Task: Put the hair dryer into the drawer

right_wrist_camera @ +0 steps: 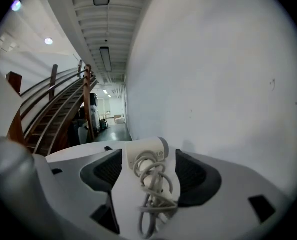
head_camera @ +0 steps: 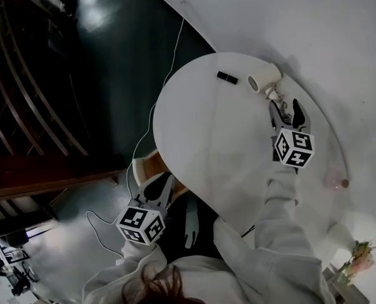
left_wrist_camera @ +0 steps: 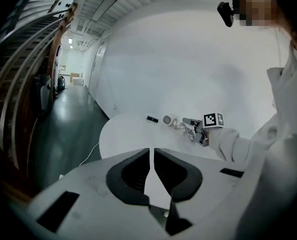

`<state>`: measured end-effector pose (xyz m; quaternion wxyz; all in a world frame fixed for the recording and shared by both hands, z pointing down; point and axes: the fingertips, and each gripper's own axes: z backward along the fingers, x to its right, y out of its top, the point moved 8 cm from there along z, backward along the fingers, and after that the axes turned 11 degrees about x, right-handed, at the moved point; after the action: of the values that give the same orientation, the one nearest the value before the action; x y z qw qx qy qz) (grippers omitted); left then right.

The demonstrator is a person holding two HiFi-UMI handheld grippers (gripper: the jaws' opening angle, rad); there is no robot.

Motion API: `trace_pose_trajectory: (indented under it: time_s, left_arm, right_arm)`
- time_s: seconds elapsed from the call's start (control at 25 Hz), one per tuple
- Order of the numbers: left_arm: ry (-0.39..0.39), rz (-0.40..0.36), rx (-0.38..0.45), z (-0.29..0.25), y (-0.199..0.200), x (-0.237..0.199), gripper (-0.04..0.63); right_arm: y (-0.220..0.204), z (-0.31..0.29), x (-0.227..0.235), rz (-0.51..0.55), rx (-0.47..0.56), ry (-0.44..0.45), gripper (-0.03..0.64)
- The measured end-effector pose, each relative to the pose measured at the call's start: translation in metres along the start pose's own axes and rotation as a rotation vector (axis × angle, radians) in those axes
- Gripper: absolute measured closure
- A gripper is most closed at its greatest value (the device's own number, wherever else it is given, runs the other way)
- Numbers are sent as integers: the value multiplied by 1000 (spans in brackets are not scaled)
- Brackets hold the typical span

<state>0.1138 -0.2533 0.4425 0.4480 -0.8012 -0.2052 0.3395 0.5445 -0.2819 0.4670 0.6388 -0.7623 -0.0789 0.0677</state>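
Found hair dryer [head_camera: 264,80] lying flat on round white worktop [head_camera: 200,144], close to the far edge beside the white wall, barrel at the far end and handle pointing back toward the person, with grey cord [right_wrist_camera: 156,191] bundled in loops around the handle. Noted right claw [head_camera: 284,106] released, jaws spread wide to either side of the handle and cord bundle, pads not pressing on either so far as the right gripper view shows. Observed left claw [left_wrist_camera: 152,154] clenched, jaws drawn together to a thin slit with nothing between them, held low off the near rim of the worktop and well apart from the dryer. Logged small black oblong item [head_camera: 226,77] on the worktop, just left of the dryer in the head view. Traced thin white cable [head_camera: 151,116] running across dark floor [head_camera: 112,75] beside the worktop
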Motion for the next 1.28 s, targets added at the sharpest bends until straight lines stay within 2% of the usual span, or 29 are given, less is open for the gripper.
trace_pose_trajectory:
  time_s: [0.12, 0.32, 0.48, 0.8, 1.08, 1.28]
  left_arm:
    - [10, -5, -20, 0, 0, -6, 558]
    - [8, -8, -50, -3, 0, -15, 558]
    - [4, -6, -58, -8, 1, -17, 558]
    - [3, 0, -49, -14, 5, -17, 558]
    - [10, 7, -31, -13, 5, -16, 558]
    - [2, 16, -7, -13, 7, -15, 558]
  right_arm:
    - [-9, -11, 5, 78, -13, 20, 239]
    - [-35, -21, 2, 257, -158, 100, 238]
    - [-47, -28, 0, 355, -242, 87, 252]
    - [-51, -29, 1, 366, -268, 45, 283]
    - [-43, -20, -11, 295, -273, -28, 335]
    - [-37, -10, -27, 272, -266, -41, 359]
